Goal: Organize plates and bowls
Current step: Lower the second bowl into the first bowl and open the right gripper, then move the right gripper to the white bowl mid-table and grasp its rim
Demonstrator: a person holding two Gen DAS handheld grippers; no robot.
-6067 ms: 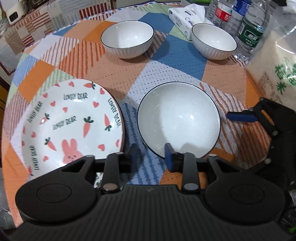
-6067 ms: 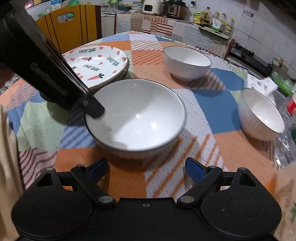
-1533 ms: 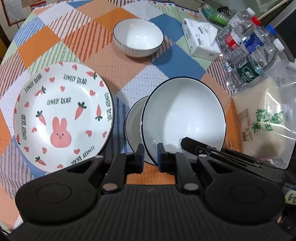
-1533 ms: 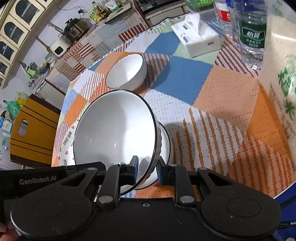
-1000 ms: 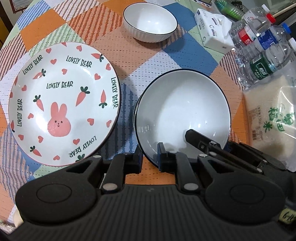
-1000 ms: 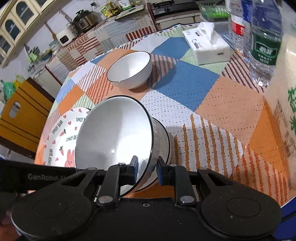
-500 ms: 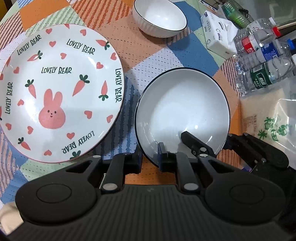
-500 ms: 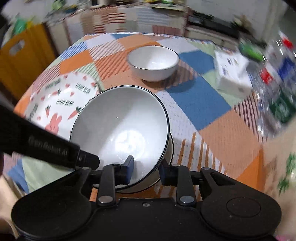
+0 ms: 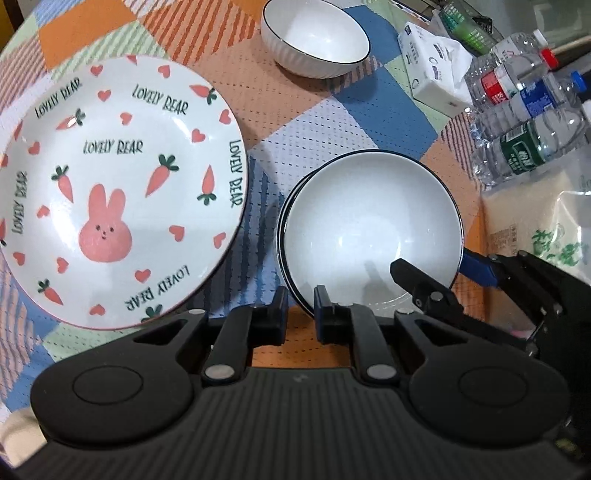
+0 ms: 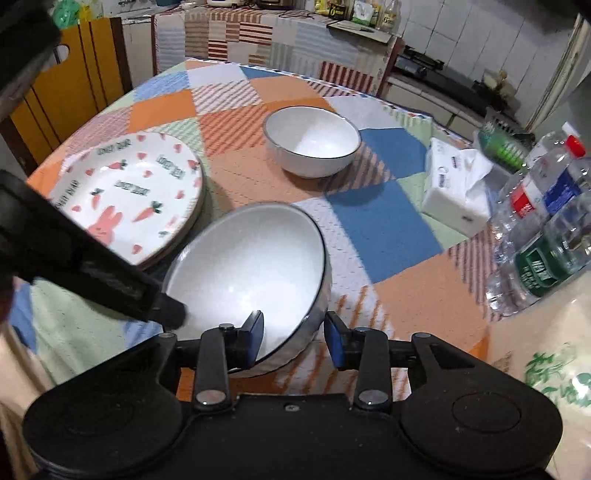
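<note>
Two tools | left tool (image 9: 300, 312) pinching stacked bowls (image 9: 369, 236) rim | right tool (image 10: 294, 338) opening, straddling rim

Bowls nested, plates stacked

Two white black-rimmed nested bowls (image 9: 369, 229) sit just right of the bunny-and-carrot plate (image 9: 110, 184) (atop another plate); a third bowl (image 9: 314, 35) stands apart, farther back.

Two wrist fisheyes, both angled steeply down, close over the worktop (image 9: 314, 122).
Both share the stacked bowls (image 9: 369, 229), carrot plate (image 10: 129, 195), far bowl (image 10: 312, 146) and water bottles (image 10: 546, 229).
</note>
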